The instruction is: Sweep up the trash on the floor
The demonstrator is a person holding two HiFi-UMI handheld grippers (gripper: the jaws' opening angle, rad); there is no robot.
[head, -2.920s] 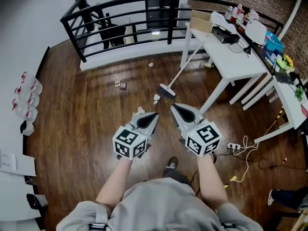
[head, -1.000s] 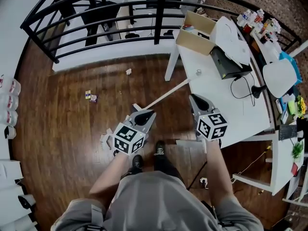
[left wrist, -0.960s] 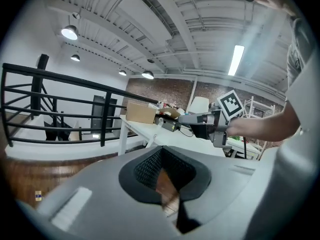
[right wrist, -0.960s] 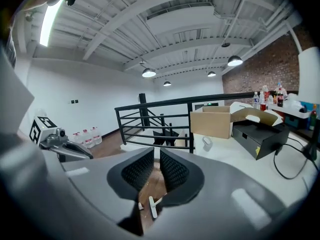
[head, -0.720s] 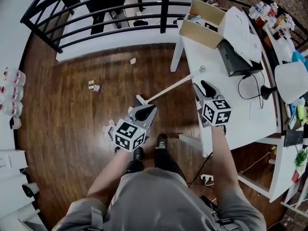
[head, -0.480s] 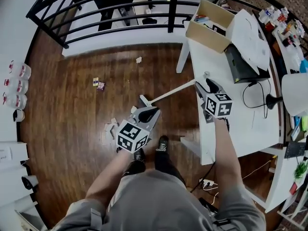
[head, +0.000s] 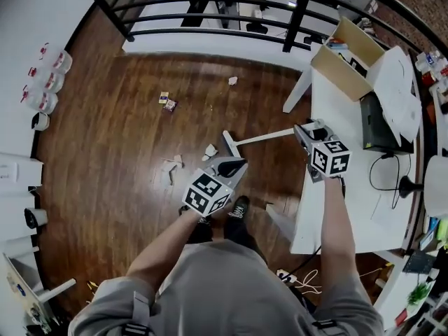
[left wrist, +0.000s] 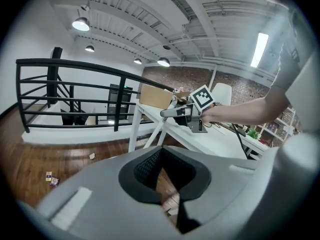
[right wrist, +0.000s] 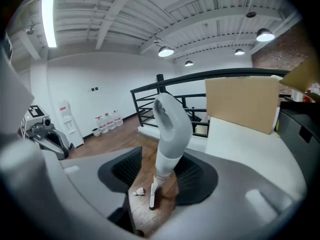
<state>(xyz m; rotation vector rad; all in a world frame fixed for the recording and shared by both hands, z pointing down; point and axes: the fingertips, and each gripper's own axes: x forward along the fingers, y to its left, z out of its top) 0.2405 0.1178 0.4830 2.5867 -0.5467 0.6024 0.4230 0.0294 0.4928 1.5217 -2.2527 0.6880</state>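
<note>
Right gripper point(head: 303, 130) arriving at the grey top grip of the broom point(right wrist: 171, 126), jaws spread wide either side of it, just now beginning to narrow, left gripper point(head: 238, 165) hovering over the wooden floor point(head: 119, 145), jaws pressed together, empty, broom leaning against the white table point(head: 350, 208), paper scraps point(head: 211, 150) lying beside its head.

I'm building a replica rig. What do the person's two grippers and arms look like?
Both the left gripper and right gripper are pale grey tapered shells with black ribbed pads and a white cube of black square markers. Grey short sleeves; no cables. The right jaws have just been closing slightly, broom handle between them.
</note>
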